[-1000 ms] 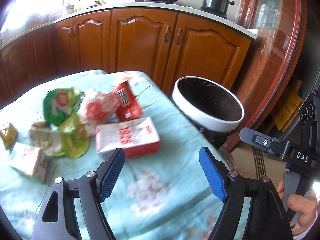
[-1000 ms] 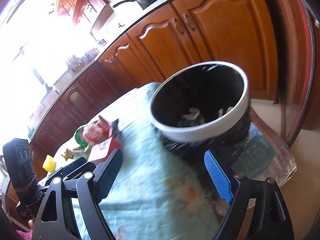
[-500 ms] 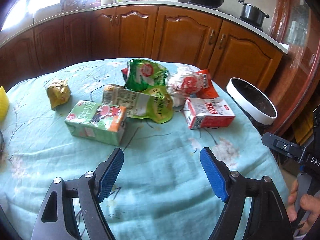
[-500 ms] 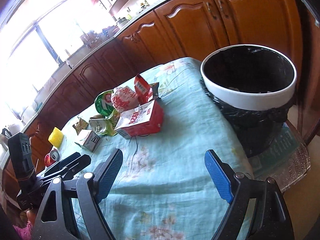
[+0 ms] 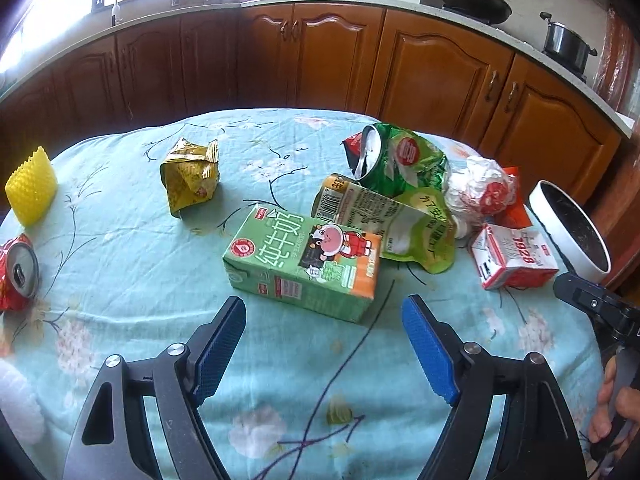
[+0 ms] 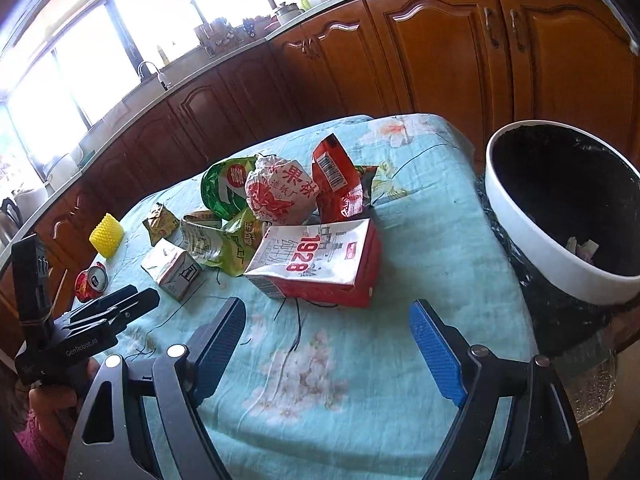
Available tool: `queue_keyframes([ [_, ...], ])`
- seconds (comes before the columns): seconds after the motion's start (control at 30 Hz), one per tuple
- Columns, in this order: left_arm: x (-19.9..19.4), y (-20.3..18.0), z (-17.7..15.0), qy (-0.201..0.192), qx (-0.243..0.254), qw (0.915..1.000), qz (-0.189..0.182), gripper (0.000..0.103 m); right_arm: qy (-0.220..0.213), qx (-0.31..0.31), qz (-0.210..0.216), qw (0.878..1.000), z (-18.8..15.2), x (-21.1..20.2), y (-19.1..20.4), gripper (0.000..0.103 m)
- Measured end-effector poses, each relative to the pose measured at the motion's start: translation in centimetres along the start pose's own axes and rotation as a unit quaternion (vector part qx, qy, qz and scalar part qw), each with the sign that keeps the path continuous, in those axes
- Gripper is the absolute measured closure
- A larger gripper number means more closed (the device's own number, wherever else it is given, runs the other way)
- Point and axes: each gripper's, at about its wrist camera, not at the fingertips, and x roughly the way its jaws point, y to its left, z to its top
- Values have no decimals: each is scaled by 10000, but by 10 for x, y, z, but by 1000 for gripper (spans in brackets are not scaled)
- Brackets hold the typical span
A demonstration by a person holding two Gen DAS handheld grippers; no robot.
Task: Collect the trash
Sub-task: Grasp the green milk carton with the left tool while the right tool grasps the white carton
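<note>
Trash lies on a table with a light blue flowered cloth (image 5: 140, 264). My left gripper (image 5: 324, 336) is open and empty, just short of a green milk carton (image 5: 304, 264). Behind it lie a green pouch (image 5: 404, 228), a green chip bag (image 5: 400, 160), a crumpled white wrapper (image 5: 480, 192) and a gold wrapper (image 5: 190, 176). My right gripper (image 6: 328, 340) is open and empty, just short of a red and white 1928 carton (image 6: 320, 264). A red bag (image 6: 340, 184) lies behind it. A white-rimmed bin with a black liner (image 6: 560, 216) stands at the table's right edge.
A crushed red can (image 5: 16, 276) and a yellow ribbed cup (image 5: 30, 188) sit at the table's left side. Brown kitchen cabinets (image 5: 400, 68) run behind the table. The left gripper's body shows in the right wrist view (image 6: 80, 320).
Both grippers have swung left, away from the bin and toward the trash pile. The green carton and the 1928 carton now lie right ahead of the open jaws.
</note>
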Motion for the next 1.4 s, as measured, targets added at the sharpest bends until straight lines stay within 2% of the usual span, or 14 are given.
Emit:
queue_keyframes([
  [0.13, 25, 7, 6, 344, -111, 9991, 243, 23, 128, 8, 97, 9999, 9, 19, 1, 18],
  [0.2, 26, 16, 5, 353, -226, 9988, 238, 23, 183, -5, 166, 9997, 10, 26, 3, 18],
  [0.33, 15, 40, -1, 317, -367, 9977, 471, 23, 303, -94, 392, 9987, 5, 31, 14, 20],
  [0.5, 0, 80, -12, 305, -823, 9926, 838, 23, 530, -273, 1054, 9926, -6, 26, 38, 22],
  [0.57, -3, 87, -13, 272, -1007, 9914, 786, 23, 559, -418, 1267, 9895, -10, 21, 48, 22],
  [0.67, -7, 79, -8, 264, -1082, 9928, 432, 23, 335, -680, 963, 9925, -8, 9, 54, 22],
  [0.77, -7, 58, 1, 182, -863, 9960, 176, 20, 112, -873, 626, 9941, 0, 1, 54, 22],
  [0.8, -7, 51, 4, 157, -776, 9967, 153, 17, 68, -915, 528, 9944, 3, 1, 53, 22],
  [0.9, 8, 41, 16, 165, -647, 9976, 181, 16, 89, -1171, 335, 9925, 13, 9, 55, 22],
  [1.03, 33, 37, 27, 285, -596, 9976, 213, 13, 325, -1574, 213, 9868, 18, 33, 61, 23],
  [1.13, 48, 37, 32, 478, -602, 9964, 345, 14, 637, -1872, 107, 9802, 16, 53, 68, 28],
  [1.27, 41, 37, 37, 373, -742, 9965, 99, 14, 854, -2111, -15, 9737, 8, 70, 74, 49],
  [1.4, 38, 30, 43, 276, -669, 9972, 164, 14, 795, -1804, 106, 9803, 6, 66, 67, 49],
])
